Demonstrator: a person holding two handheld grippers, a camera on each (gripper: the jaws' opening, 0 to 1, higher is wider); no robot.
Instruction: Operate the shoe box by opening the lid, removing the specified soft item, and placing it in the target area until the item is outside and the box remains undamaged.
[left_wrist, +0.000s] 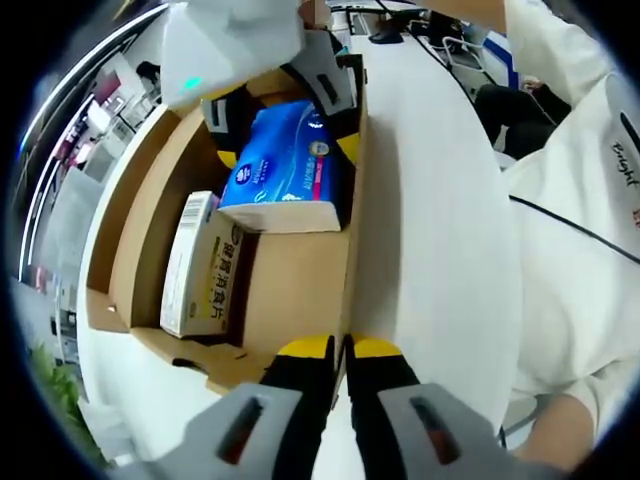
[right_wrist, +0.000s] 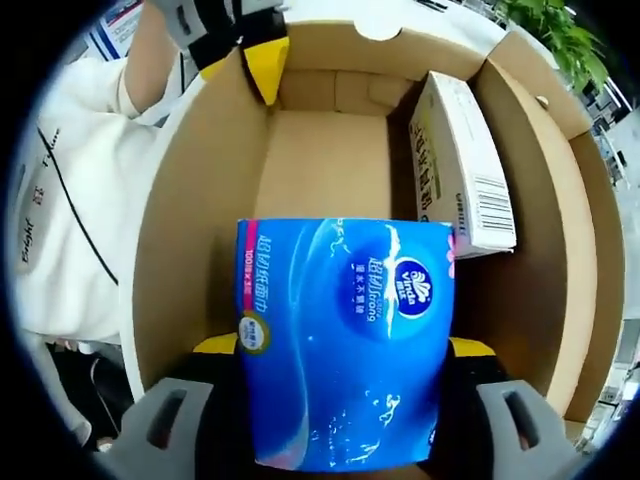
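The open cardboard shoe box (left_wrist: 150, 220) lies on a white table (left_wrist: 430, 250). My left gripper (left_wrist: 343, 348) is shut on the box's near side wall, one yellow tip on each face of it. Over the box's far end, my right gripper (left_wrist: 288, 150) grips a blue soft tissue pack (left_wrist: 285, 165). In the right gripper view the tissue pack (right_wrist: 345, 330) sits between the jaws of my right gripper (right_wrist: 345, 347), above the box (right_wrist: 190, 230) floor. The left gripper (right_wrist: 240, 55) pinches the wall at the top left.
A white carton with a barcode (left_wrist: 200, 265) leans against the box's other long wall (right_wrist: 460, 170). The lid (right_wrist: 590, 250) hangs open past that wall. A person in white clothing (left_wrist: 580, 250) stands close to the table. Green plants (right_wrist: 560, 30) are beyond the box.
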